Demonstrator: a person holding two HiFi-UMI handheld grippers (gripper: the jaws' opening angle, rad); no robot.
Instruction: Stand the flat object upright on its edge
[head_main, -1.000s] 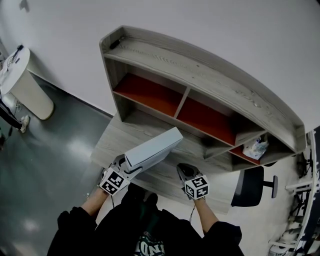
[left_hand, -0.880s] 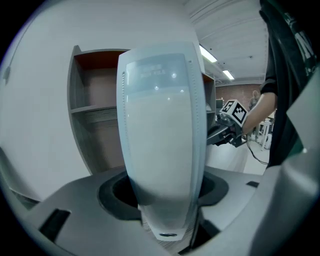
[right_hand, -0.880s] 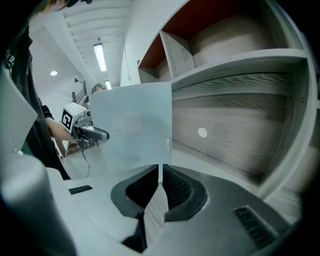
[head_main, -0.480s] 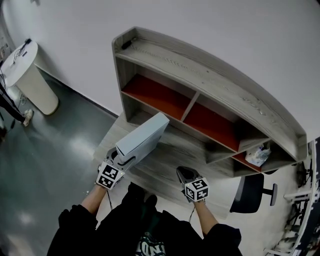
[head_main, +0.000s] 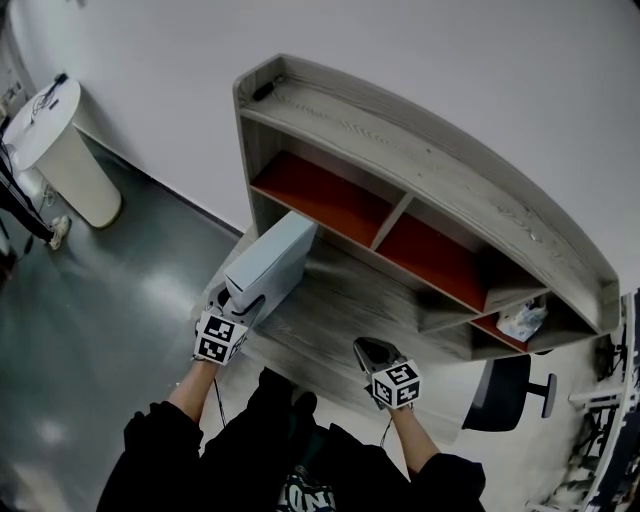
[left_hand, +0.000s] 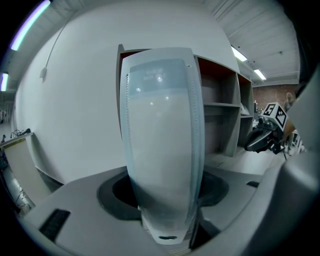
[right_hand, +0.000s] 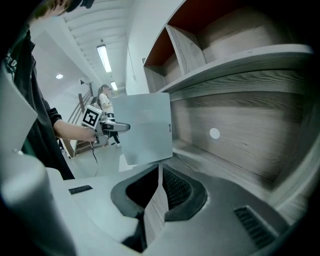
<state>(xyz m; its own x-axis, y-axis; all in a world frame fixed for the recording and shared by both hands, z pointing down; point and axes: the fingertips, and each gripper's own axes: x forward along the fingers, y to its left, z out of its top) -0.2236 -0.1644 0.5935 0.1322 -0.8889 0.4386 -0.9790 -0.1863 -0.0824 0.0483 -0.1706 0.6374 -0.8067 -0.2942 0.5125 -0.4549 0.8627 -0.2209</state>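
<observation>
The left tongs (head_main: 238, 305) clamp a smooth, pale grey, round-edged flat slab (head_main: 270, 262) at the wood-grain desk's (head_main: 340, 310) left edge. The right tongs (head_main: 372, 350), ribbed pads pressed together, grip nothing.

- In the left gripper view, the flat object (left_hand: 162, 145) fills the middle and hides most of the shelf unit (left_hand: 222, 120) behind it. Its lower end covers most of the inner jaw faces of the left hand-held gripper (left_hand: 167, 227).
- In the head view, that gripper covers the object's near end. Whether the object's lower edge touches the table (head_main: 340, 315) cannot be told.
- A pale packet (head_main: 522, 321) in the shelf unit's lower right compartment is too small to identify, as is a small dark thing (head_main: 264, 90) on its top.
- The chair (head_main: 505, 395) is partly hidden behind the table's end.
- The person's body (head_main: 290, 475) is cut off by the bottom edge.
- A distant figure (right_hand: 105, 97) in the right gripper view is small and blurred.
</observation>
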